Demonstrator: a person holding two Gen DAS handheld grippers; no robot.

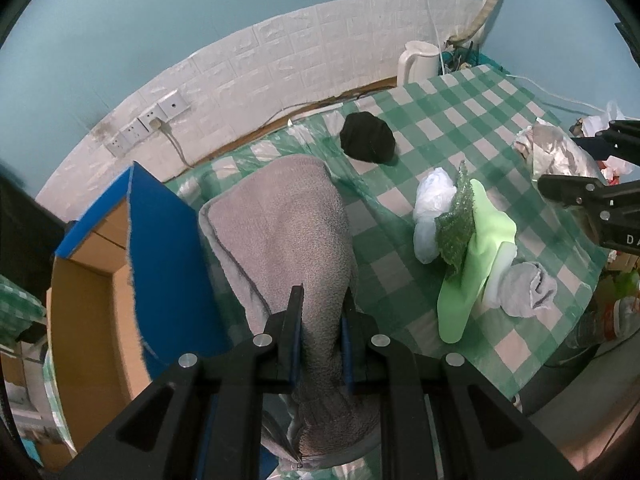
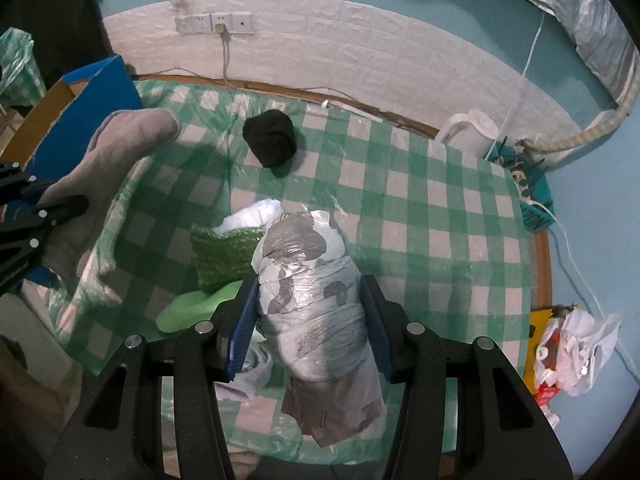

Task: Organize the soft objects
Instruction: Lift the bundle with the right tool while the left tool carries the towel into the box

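home rm | checked tablecloth [image 2: 420, 216] | kettle [image 2: 472, 132] | wall sockets [image 2: 214, 24] | cardboard box [image 1: 86, 280]

Worktop [image 1: 460, 120] under a green-and-white checked cloth with clear plastic over it, black cloth bundle [image 1: 368, 137] near the wall, white bag [image 1: 432, 208], green mesh [image 1: 456, 224], light-green glove [image 1: 472, 264] and grey sock [image 1: 528, 288] clustered, white kettle [image 1: 418, 62] at the far corner

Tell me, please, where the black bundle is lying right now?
The black bundle lies alone on the checked tablecloth near the wall, beyond the grey towel; in the right wrist view it sits upper centre, left of the white kettle.
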